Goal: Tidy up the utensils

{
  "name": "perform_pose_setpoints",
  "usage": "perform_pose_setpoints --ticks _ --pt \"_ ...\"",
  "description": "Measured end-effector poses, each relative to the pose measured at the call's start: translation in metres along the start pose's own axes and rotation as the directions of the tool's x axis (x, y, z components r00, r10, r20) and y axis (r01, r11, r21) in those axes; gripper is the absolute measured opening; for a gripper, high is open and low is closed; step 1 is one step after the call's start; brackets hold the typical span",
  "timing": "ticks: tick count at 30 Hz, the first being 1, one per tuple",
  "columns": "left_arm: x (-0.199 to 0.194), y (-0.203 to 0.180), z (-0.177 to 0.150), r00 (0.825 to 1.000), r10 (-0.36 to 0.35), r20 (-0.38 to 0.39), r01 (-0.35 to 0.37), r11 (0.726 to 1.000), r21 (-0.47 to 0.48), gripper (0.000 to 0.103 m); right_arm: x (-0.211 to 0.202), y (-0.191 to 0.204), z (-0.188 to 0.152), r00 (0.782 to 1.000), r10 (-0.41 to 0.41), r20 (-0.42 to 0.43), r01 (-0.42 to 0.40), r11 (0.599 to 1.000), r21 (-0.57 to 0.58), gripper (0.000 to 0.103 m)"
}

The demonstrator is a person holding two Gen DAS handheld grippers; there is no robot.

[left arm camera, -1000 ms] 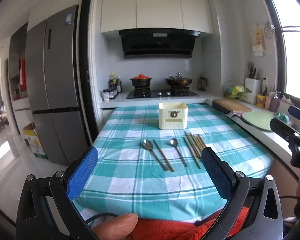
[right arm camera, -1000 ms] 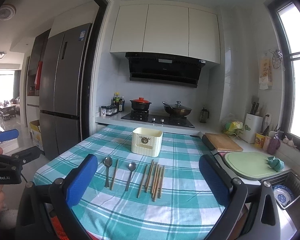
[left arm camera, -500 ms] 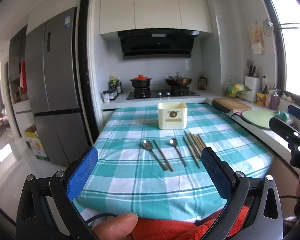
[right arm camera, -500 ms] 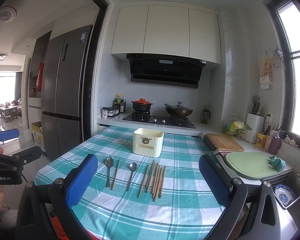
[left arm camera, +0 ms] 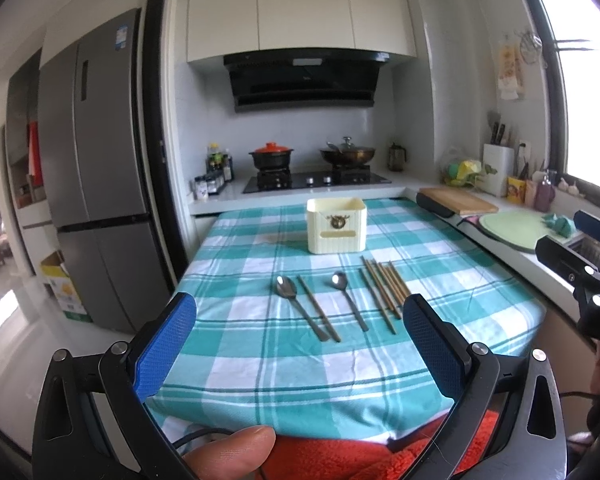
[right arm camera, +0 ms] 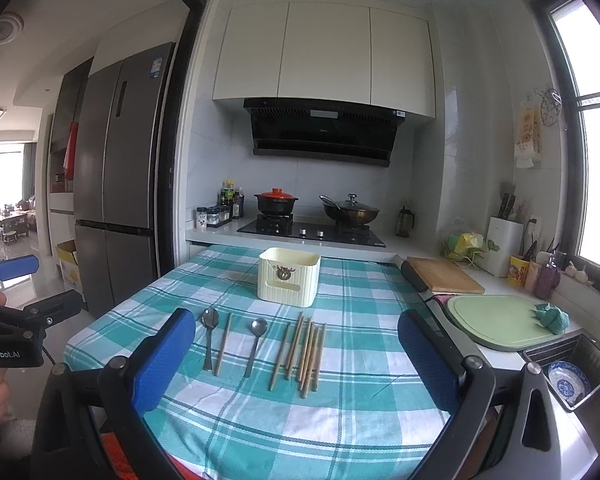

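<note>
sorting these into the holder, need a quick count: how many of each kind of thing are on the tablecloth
spoons: 2
chopsticks: 7 (1 lone between the spoons, about 6 in the bunch; they lie close together, so the count may be off)
cream holder: 1
total: 10

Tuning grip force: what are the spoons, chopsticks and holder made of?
Spoons: likely polished steel, grey with a shine on the bowls. Chopsticks: look like wood or bamboo, matte brown, thin; the grain is too small to tell. Holder: probably moulded plastic, cream, ribbed walls, low sheen.
</note>
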State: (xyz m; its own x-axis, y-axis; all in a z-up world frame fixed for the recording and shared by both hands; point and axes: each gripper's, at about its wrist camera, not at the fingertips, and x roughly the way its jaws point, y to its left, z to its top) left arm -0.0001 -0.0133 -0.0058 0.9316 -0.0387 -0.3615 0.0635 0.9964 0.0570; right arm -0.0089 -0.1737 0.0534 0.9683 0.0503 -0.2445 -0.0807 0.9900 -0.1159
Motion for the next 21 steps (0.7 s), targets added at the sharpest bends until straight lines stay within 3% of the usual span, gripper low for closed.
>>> perform_pose_setpoints --ticks 21 --pt "0.030 -0.008 0.010 0.999 -0.045 0.008 0.044 0.998 0.037 0.103 0.035 -0.013 0.002 0.999 -0.022 -0.035 0.024 0.998 0.050 0.103"
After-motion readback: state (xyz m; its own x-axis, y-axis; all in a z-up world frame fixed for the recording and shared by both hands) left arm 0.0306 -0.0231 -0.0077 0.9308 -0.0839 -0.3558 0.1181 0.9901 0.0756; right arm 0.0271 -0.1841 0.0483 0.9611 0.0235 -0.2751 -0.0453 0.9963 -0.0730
